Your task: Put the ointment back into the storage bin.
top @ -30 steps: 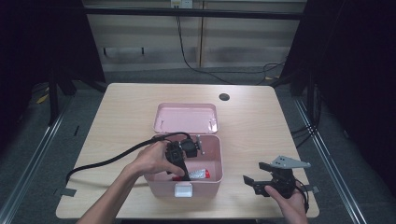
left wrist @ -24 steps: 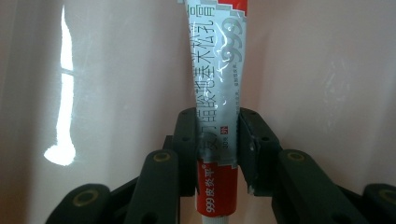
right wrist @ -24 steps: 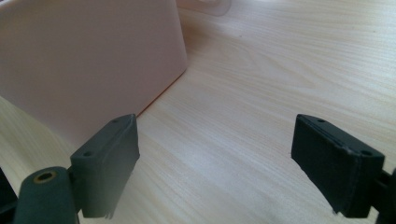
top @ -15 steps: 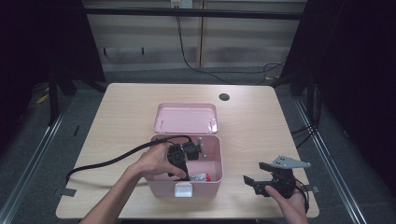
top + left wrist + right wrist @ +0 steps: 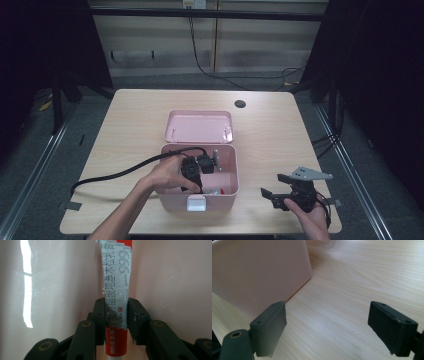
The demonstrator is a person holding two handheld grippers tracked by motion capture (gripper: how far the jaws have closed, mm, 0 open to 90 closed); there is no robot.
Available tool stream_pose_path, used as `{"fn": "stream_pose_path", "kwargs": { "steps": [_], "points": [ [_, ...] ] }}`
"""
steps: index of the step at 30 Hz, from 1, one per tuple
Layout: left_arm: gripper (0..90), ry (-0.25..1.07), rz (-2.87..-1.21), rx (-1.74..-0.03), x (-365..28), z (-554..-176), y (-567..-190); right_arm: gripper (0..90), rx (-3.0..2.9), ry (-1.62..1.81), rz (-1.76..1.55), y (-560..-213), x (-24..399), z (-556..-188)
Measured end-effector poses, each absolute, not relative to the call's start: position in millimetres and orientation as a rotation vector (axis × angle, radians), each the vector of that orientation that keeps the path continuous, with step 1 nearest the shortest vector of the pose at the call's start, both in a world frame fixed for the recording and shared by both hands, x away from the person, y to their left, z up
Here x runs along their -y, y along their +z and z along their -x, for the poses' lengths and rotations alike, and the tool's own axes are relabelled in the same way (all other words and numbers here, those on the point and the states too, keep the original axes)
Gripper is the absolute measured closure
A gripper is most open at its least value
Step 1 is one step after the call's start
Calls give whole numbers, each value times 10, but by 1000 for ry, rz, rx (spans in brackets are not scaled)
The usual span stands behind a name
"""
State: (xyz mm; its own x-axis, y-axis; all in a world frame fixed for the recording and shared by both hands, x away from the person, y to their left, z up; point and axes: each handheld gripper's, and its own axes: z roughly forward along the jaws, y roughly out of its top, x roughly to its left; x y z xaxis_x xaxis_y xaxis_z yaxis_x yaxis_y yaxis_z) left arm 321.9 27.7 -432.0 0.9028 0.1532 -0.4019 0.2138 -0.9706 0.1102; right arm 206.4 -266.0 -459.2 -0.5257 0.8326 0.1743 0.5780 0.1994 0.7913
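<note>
My left gripper point(image 5: 115, 315) clamped on red-and-silver ointment tube point(image 5: 116, 277) inside open pink plastic box point(image 5: 227, 192), centre frame, my right gripper point(image 5: 327, 327) wide open, empty, lower right over light wooden table point(image 5: 352, 290)

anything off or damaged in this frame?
Nothing stands out. The left claw is shut on a red and silver tube inside the open pink box; its crimped end looks normal. The right claw rests open over the table.
</note>
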Motion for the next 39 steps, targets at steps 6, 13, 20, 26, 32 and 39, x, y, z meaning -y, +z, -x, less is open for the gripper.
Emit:
{"fn": "stream_pose_path", "kwargs": {
  "steps": [6, 13, 20, 26, 32, 39],
  "points": [
    [699, -595, -2934, -293, -253, -3208, -4382, 148, -2188, 1237, -1329, -4593, 2659, -2068],
    [699, -616, -2945, -269, -246, -3206, -4390, 148, -2190, 1233, -1328, -4594, 2658, -2071],
    [709, -631, -2942, -278, -239, -3208, -4401, 148, -2189, 1236, -1327, -4592, 2659, -2069],
    [690, -616, -2932, -286, -253, -3227, -4364, 148, -2189, 1236, -1328, -4592, 2659, -2069],
    [676, -596, -2914, -302, -274, -3233, -4304, 148, -2187, 1239, -1330, -4590, 2659, -2067],
    [670, -586, -2876, -318, -323, -3233, -4176, 148, -2188, 1239, -1328, -4590, 2659, -2067]
  ]
}}
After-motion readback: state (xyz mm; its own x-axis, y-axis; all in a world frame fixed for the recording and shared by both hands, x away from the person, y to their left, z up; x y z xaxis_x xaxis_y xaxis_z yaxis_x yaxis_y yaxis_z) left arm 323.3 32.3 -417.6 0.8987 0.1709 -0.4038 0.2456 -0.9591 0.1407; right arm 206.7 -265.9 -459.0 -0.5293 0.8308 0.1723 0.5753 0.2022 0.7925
